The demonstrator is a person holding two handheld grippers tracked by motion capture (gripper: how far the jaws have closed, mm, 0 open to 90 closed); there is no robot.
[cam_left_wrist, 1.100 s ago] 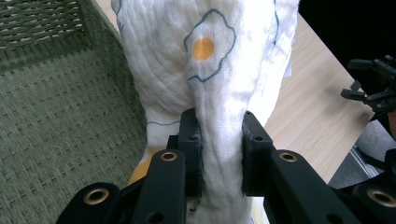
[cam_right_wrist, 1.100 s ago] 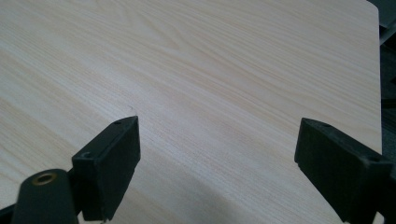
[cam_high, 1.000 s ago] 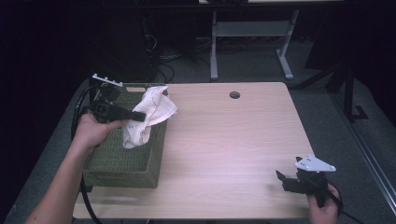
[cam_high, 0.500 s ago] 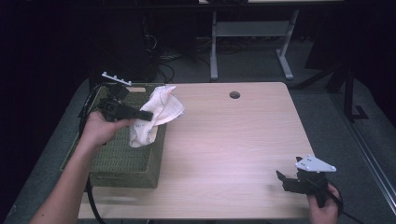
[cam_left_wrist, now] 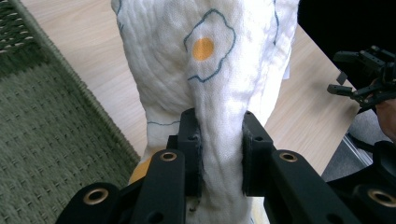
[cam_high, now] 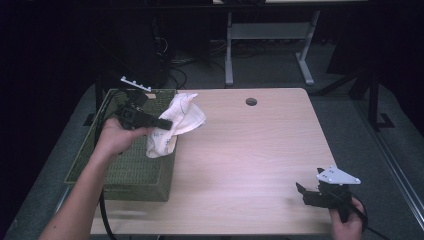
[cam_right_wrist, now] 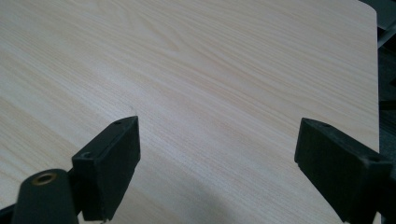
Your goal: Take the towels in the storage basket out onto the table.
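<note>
Now, in the high view, the left gripper (cam_high: 161, 123) has carried the cloth (cam_high: 176, 124) from over the basket (cam_high: 125, 172) toward the table (cam_high: 250, 150); it hangs across the rim. Left gripper view: jaws clamp the cloth (cam_left_wrist: 219, 84), so unloading looks underway. Right gripper view: jaws spread wide over bare wood.

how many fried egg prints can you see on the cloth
1 whole fried egg print, high on the white cloth above the left tongs that pinch it. An orange patch low at the cloth's left edge may be a second; folds may hide more.
</note>
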